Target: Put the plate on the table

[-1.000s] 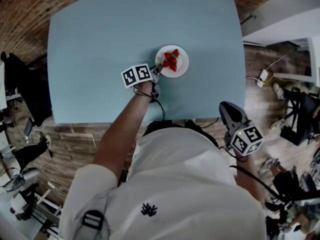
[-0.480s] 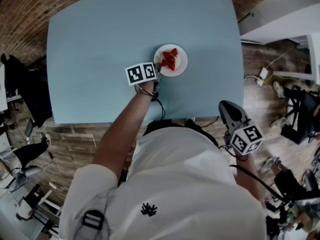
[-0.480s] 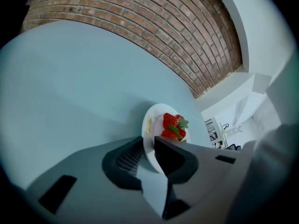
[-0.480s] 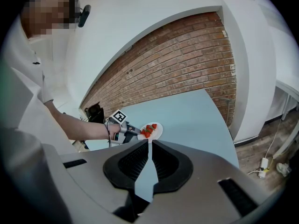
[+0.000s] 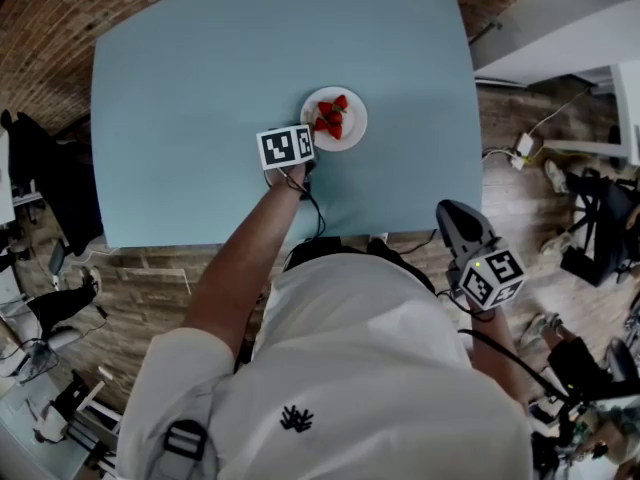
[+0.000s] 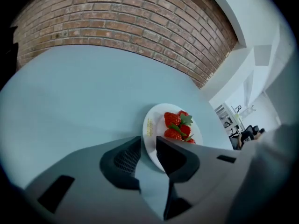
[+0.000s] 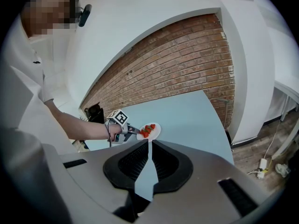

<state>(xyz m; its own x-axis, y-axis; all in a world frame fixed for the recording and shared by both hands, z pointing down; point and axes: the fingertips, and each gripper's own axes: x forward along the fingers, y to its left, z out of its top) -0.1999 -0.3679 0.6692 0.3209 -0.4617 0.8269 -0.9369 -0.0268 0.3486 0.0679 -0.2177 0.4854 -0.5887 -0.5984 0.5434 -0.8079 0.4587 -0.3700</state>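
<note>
A white plate (image 5: 347, 131) with strawberries (image 5: 330, 116) lies flat on the light blue table (image 5: 200, 88), right of its middle. My left gripper (image 5: 306, 138) reaches it from the near left. In the left gripper view the plate's (image 6: 156, 125) near rim sits in the narrow gap of the left gripper (image 6: 148, 141), one jaw over the plate and the other at its outer edge, beside the strawberries (image 6: 178, 125). My right gripper (image 5: 447, 211) hangs off the table's near right corner, shut and empty. The right gripper (image 7: 149, 143) looks across at the plate (image 7: 155, 130).
The table's near edge (image 5: 250, 240) runs just in front of my body. A brick wall (image 6: 140, 22) stands behind the table's far edge. On the floor to the right lie cables and a plug strip (image 5: 524, 151). Dark chairs and gear (image 5: 40, 178) stand at the left.
The left gripper's marker cube has turned and drawn a little closer to the plate. The plate keeps about the same spot on the table. The right gripper has not moved.
</note>
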